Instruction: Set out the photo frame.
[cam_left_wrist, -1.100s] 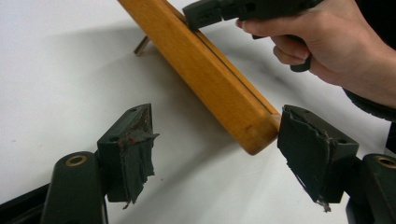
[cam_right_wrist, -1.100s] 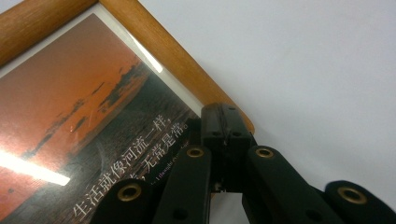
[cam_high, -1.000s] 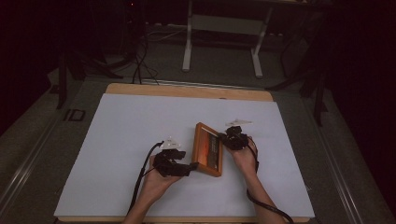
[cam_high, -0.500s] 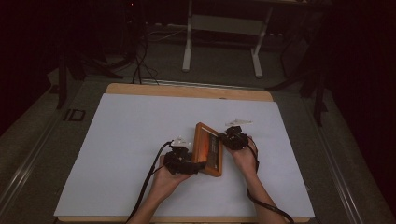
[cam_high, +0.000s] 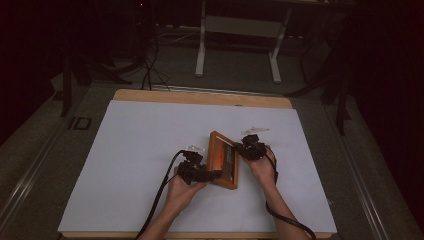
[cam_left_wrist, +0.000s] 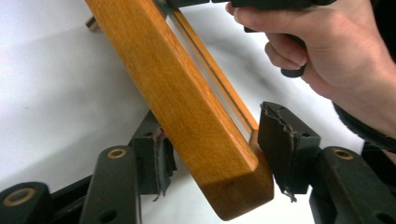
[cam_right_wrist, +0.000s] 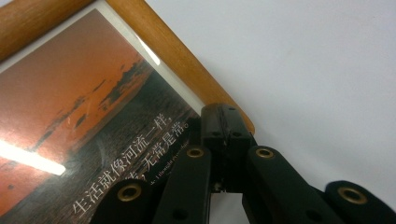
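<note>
left gripper (cam_high: 209, 174): black linkage arms, brass-ringed pivot holes, frayed dark pads on the fingers (cam_left_wrist: 286, 142) | right gripper (cam_high: 239, 149): matching black arms with brass rings, grey three-cornered plate on top | cables: black, one trailing from each | forearms: bare, no sleeves

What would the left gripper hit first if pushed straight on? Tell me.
The left gripper would meet the orange-brown wooden picture frame: its corner already sits between the half-closed jaws. The jaws have just been closing; contact with both pads is unclear.
</note>
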